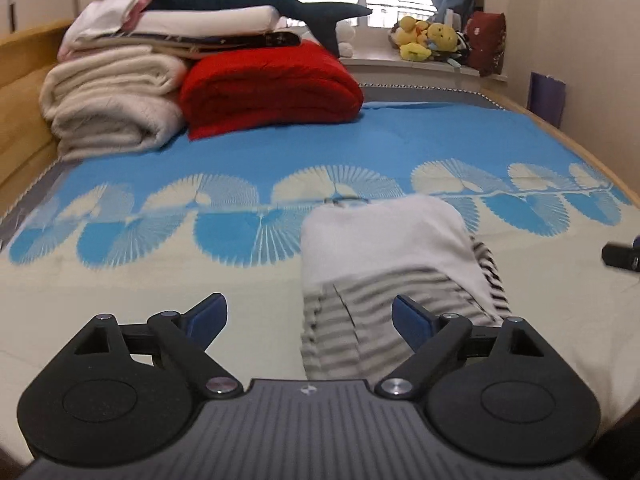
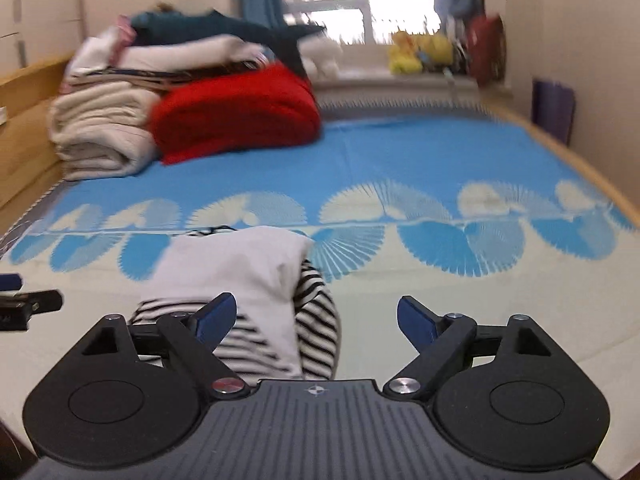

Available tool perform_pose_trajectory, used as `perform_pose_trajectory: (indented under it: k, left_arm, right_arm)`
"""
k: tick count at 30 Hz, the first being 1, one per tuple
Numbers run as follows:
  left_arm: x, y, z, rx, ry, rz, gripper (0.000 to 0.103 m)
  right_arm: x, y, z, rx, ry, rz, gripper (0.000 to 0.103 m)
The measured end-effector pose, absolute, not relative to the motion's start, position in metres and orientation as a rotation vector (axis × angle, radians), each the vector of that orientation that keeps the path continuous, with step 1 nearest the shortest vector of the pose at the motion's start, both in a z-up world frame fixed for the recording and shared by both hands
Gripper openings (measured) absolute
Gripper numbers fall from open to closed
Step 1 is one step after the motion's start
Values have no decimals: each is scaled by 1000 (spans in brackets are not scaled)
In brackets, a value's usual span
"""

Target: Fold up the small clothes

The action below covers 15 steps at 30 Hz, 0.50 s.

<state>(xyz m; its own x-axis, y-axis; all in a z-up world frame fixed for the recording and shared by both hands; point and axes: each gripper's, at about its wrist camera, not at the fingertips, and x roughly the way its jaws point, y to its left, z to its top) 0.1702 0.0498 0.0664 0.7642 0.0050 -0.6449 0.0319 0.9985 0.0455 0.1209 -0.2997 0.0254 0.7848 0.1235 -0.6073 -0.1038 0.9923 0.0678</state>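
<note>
Tongs (image 1: 310,316) (image 2: 316,318) agape above folded striped garment (image 1: 384,264) (image 2: 248,276)

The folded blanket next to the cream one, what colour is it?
Bright red. The blanket shows best in the left wrist view, where the picture is sharper.

My left gripper (image 1: 310,316) hangs tilted downward, its blue-padded fingers (image 1: 210,314) spread wide with nothing pinched between them. My right gripper (image 2: 316,318) sits at a similar downward pitch, jaws equally wide and empty. Each shows at the edge of the other's view, the right at the left camera's right edge, the left at the right camera's left edge
</note>
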Motion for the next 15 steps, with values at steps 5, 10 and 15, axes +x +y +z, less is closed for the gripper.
perform_pose_trajectory:
  k: [5,10,15]
  left_arm:
    - [108,20,61,59,618,-60,93]
    - [95,13,37,-60,723,-50,93]
    - [96,6,26,-33,747,-6,93]
  right_arm:
    - [82,-288,21,65,650,141,86]
    - [64,-280,11,55,690,134,87]
    - [61,-270,4,1,718,148,87]
